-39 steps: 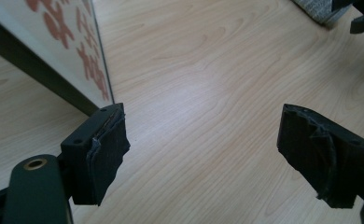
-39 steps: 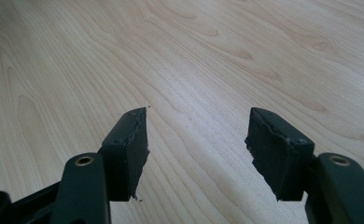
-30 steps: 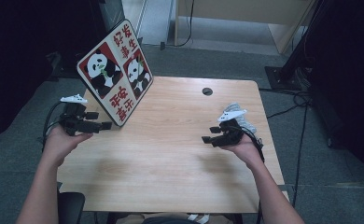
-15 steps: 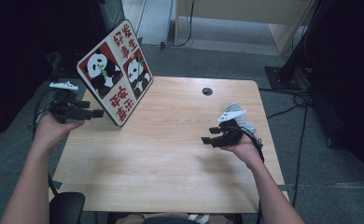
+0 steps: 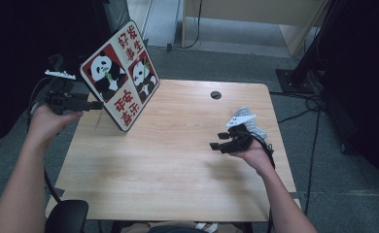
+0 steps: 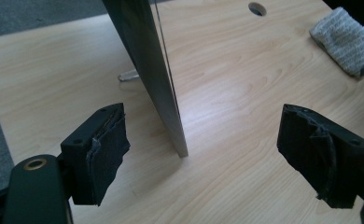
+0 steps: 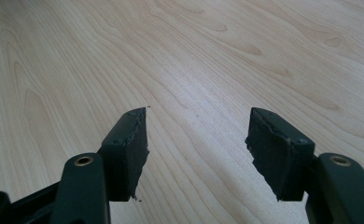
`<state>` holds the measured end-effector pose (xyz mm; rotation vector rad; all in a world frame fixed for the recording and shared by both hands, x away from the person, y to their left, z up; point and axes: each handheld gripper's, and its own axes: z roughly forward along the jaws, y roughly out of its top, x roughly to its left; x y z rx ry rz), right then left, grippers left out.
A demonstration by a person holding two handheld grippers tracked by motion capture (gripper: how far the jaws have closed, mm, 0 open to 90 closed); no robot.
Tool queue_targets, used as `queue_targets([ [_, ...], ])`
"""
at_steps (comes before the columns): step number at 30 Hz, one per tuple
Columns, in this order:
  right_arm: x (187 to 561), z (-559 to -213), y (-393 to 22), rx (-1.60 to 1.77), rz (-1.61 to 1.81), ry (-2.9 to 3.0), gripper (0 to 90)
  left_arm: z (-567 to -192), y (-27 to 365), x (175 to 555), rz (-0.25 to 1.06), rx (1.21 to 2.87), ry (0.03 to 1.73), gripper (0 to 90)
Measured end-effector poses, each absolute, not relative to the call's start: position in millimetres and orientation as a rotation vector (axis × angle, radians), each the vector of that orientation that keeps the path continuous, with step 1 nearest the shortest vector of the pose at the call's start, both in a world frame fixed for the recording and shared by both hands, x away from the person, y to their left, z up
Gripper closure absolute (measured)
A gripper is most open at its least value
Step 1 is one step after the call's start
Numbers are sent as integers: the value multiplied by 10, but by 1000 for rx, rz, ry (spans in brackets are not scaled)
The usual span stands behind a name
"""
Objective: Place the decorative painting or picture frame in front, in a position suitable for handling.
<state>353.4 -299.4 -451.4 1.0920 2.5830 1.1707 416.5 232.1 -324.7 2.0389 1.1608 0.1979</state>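
Note:
A picture frame with two pandas and red characters [image 5: 122,80] stands tilted on the far left part of the wooden table [image 5: 178,184]. My left gripper [image 5: 94,104] hovers just left of it, jaws open and pointing at its edge. In the left gripper view the frame's thin metal edge [image 6: 157,70] rises ahead of the open left gripper [image 6: 208,154], and the pads do not touch it. My right gripper [image 5: 219,141] is held low over the right side of the table. In its own view the right gripper [image 7: 196,144] is open with only bare wood between its jaws.
A grey knitted cloth [image 5: 258,127] lies behind the right hand, near the table's right edge; the left gripper view has the cloth [image 6: 343,39] too. A round cable hole [image 5: 216,95] sits at the far edge. The frame's support leg [image 6: 129,74] rests on the wood behind it.
My left hand has risen and drawn to the left, so its gripper now sits higher beside the frame's edge. The right hand and the frame have stayed put.

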Motion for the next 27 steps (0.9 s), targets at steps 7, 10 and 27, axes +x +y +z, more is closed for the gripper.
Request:
queue_targets([
  [7, 3532, -4517, -2987, 1082, 1169, 2588, 384, -3057, 2333, 4334, 194, 2040, 1165, 159],
  [10, 3536, -4522, -2987, 1078, 1166, 2591, 384, -2998, 2314, 4400, 201, 2059, 1166, 159],
  [27, 3539, -4524, -2987, 1076, 1169, 2598, 383, -2603, 2161, 5021, 191, 2110, 1192, 193],
])
